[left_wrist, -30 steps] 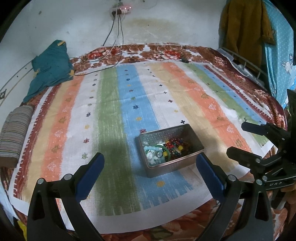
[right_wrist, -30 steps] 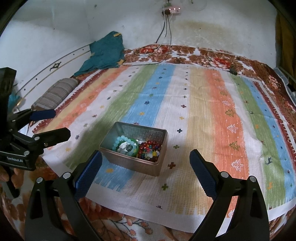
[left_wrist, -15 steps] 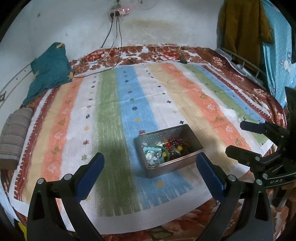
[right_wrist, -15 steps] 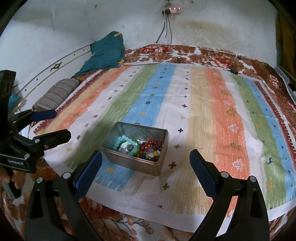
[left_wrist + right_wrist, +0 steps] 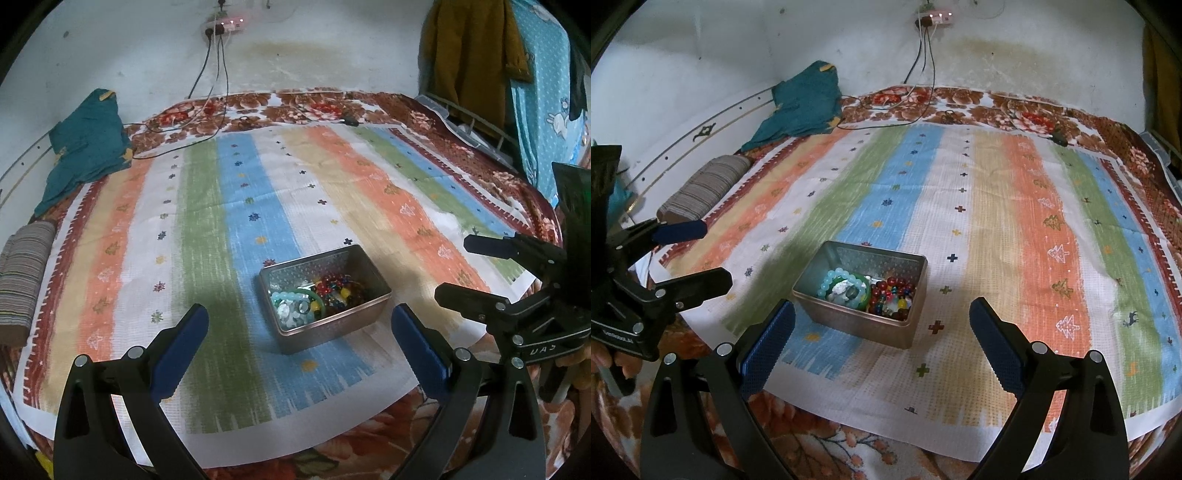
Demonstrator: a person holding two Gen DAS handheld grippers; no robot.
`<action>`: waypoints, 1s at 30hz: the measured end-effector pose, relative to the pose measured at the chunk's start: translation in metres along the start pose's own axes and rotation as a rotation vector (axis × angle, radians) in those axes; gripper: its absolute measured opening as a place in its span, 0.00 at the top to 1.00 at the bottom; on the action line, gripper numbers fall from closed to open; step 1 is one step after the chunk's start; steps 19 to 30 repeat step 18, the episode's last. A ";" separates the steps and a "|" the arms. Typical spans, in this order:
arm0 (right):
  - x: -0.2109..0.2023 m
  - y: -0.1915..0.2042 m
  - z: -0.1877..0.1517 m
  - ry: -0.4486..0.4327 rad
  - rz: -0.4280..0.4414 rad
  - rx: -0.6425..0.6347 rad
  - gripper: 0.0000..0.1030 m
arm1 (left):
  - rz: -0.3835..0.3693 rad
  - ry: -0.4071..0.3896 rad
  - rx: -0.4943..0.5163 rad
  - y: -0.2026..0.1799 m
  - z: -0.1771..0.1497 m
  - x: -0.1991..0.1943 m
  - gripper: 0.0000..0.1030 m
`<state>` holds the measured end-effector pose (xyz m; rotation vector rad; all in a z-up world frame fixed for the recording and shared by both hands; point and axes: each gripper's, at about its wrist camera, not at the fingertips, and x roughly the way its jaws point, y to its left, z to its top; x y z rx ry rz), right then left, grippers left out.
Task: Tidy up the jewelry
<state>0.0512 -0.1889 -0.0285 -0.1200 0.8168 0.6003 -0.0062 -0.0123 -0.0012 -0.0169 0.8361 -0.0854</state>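
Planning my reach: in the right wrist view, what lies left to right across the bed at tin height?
Left claw → tin, holding the pale blue bracelet then the red beads → bare striped cloth.

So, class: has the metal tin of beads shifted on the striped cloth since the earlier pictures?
No. The metal tin sits on the same blue stripe, beside the same small cross motif; only the cameras drifted slightly.
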 end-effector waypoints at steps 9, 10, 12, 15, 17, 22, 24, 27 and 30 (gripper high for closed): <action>-0.001 0.000 0.000 -0.002 0.003 -0.003 0.07 | -0.017 -0.003 0.003 0.000 -0.001 -0.001 0.06; -0.001 0.000 0.001 -0.002 0.004 -0.003 0.07 | -0.022 -0.006 0.001 0.000 -0.001 -0.002 0.06; -0.002 0.001 0.001 -0.003 0.008 -0.005 0.07 | -0.037 -0.002 -0.011 0.002 0.000 -0.002 0.06; -0.003 0.003 0.001 -0.006 0.014 -0.008 0.07 | -0.046 0.022 -0.032 0.005 -0.001 0.001 0.06; -0.004 0.004 0.001 -0.009 0.019 -0.012 0.07 | -0.039 0.026 -0.029 0.004 -0.002 0.002 0.06; -0.005 0.004 0.001 -0.011 0.020 -0.013 0.07 | -0.035 0.025 -0.026 0.003 -0.002 0.001 0.06; -0.005 0.004 0.001 -0.011 0.020 -0.013 0.07 | -0.035 0.025 -0.026 0.003 -0.002 0.001 0.06; -0.005 0.004 0.001 -0.011 0.020 -0.013 0.07 | -0.035 0.025 -0.026 0.003 -0.002 0.001 0.06; -0.005 0.004 0.001 -0.011 0.020 -0.013 0.07 | -0.035 0.025 -0.026 0.003 -0.002 0.001 0.06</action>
